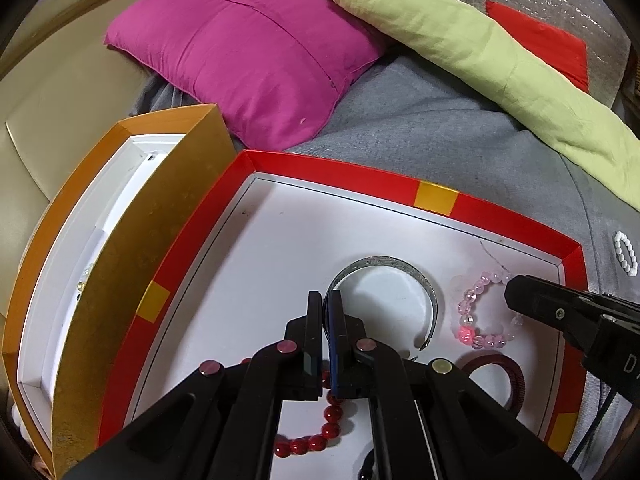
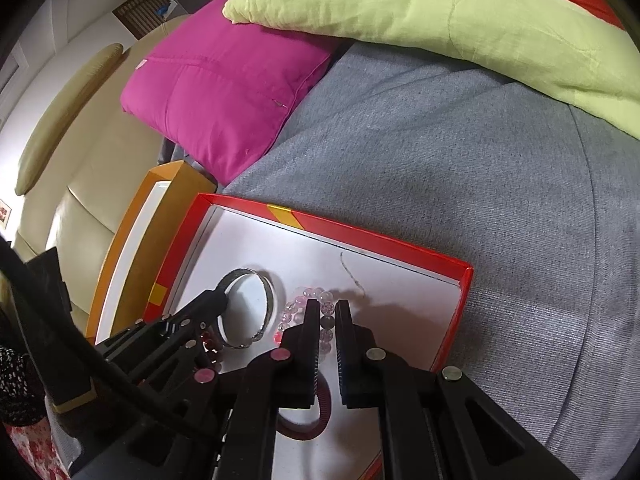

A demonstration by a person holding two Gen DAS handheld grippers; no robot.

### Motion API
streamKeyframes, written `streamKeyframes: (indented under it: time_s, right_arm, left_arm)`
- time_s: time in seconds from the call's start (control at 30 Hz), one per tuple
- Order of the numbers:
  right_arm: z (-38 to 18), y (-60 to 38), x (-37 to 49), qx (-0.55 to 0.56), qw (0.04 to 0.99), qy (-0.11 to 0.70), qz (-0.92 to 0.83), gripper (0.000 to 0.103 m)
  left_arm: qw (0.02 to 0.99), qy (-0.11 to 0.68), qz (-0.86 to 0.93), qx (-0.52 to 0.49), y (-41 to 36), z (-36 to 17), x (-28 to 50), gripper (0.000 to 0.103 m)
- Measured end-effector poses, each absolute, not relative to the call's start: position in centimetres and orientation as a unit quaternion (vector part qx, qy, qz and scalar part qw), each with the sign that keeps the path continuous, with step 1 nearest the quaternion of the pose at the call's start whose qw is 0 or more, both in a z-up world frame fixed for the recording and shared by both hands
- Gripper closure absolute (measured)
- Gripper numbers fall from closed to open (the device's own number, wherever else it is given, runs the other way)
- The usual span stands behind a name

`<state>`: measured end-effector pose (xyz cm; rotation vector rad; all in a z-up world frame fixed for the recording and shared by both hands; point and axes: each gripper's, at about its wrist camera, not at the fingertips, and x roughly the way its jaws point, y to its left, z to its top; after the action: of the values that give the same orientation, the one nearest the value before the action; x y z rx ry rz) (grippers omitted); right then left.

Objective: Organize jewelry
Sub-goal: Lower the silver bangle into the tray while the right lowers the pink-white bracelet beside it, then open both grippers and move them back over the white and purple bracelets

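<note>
While your left tongs (image 1: 327,300) pinch the rim of the stiff, light silver open cuff bangle (image 1: 400,276) lying in the red-walled white tray (image 1: 436,198), your right tongs (image 2: 328,310) straddle, slightly parted, the slippery pink bead bracelet (image 2: 298,304).

Red tray (image 1: 360,178), magenta pillow (image 1: 248,60), pink bead bracelet (image 1: 476,312).

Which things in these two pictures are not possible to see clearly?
- Red round-bead bracelet: left wrist view, upper part behind left tongs.
- Dark red ribbed ring band: right wrist view, partly under right tongs.
- Gold cardboard box interior: wall hides most contents.
</note>
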<state>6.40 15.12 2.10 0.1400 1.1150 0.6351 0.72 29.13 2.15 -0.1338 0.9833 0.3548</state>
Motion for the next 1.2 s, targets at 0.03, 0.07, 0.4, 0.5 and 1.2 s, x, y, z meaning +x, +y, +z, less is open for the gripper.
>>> streamKeyframes:
  time_s: [0.03,0.07,0.4,0.5,1.2]
  right_arm:
    - [2.1,15.2,6.4,0.064,0.798,0.52,0.296,0.095]
    - [2.0,15.3,6.4,0.062,0.799,0.521,0.295,0.095]
    - [3.9,14.1,5.6,0.059,0.811,0.509,0.283,0.077]
    - [5.6,12.8,4.9,0.065,0.817,0.497,0.286,0.077]
    - [6.8,-13.6,-3.8,0.082,0.874,0.46,0.132,0.021]
  left_arm:
    - [0.864,0.47,0.17,-0.064,29.2,2.1,0.7,0.1]
    - [0.863,0.47,0.171,-0.065,29.2,2.1,0.7,0.1]
    - [0.87,0.435,0.219,-0.079,30.1,4.4,-1.1,0.048]
    - [0.875,0.418,0.231,-0.078,29.7,6.0,-2.0,0.048]
    - [0.907,0.399,0.131,-0.026,12.4,10.3,-5.0,0.031]
